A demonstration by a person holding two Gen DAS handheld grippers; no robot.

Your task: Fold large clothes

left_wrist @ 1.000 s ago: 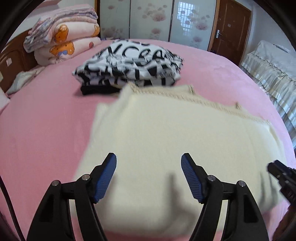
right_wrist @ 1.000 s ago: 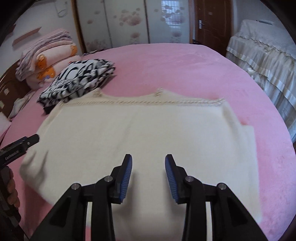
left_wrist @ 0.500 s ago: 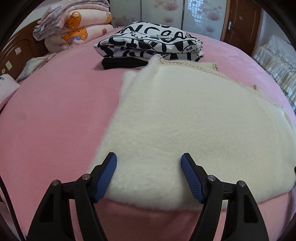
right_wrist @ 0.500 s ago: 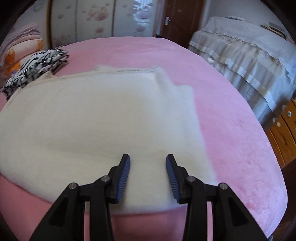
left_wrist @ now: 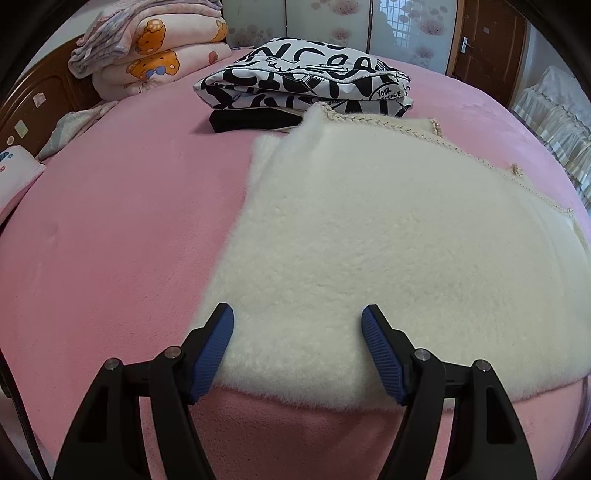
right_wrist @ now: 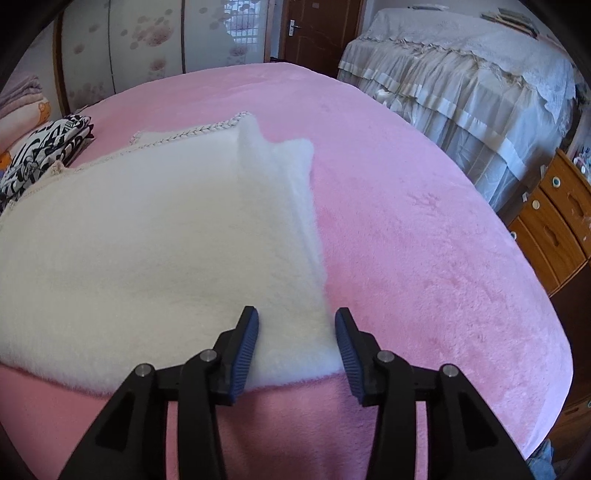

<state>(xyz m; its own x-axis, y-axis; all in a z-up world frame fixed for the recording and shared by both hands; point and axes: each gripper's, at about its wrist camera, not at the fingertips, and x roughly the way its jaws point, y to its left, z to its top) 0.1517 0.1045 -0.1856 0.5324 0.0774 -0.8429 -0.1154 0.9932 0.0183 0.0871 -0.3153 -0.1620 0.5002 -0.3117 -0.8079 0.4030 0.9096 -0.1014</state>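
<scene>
A cream fleece garment (left_wrist: 388, 236) is lying flat on the pink bedspread (left_wrist: 122, 229), its near hem running along the bed's front edge and its braided trim (left_wrist: 373, 123) at the far side. The trimmed far corner is touching a folded black-and-white lettered garment (left_wrist: 306, 83), which is sitting on a folded black piece (left_wrist: 251, 120). Behind these, a stack of folded pink cartoon-print quilts (left_wrist: 155, 55) is resting against the wooden headboard (left_wrist: 37, 107). The left gripper (left_wrist: 297, 332) is hovering over the garment's near left corner with its jaws spread wide, the blue pads (left_wrist: 218, 350) straddling the hem without pressing it. The right gripper (right_wrist: 297, 334) is poised over the near right corner, its jaws apart and having just been opening, with the fleece edge lying between them but not pinched. Nothing is blocking either corner. Floral sliding wardrobe doors (left_wrist: 332, 22) and a brown door (left_wrist: 487, 48) are lining the far wall. Only the right wrist view is showing a second bed under a grey ruffled cover (right_wrist: 461, 70) and a wooden drawer unit (right_wrist: 554, 218); only the left is showing the headboard.
</scene>
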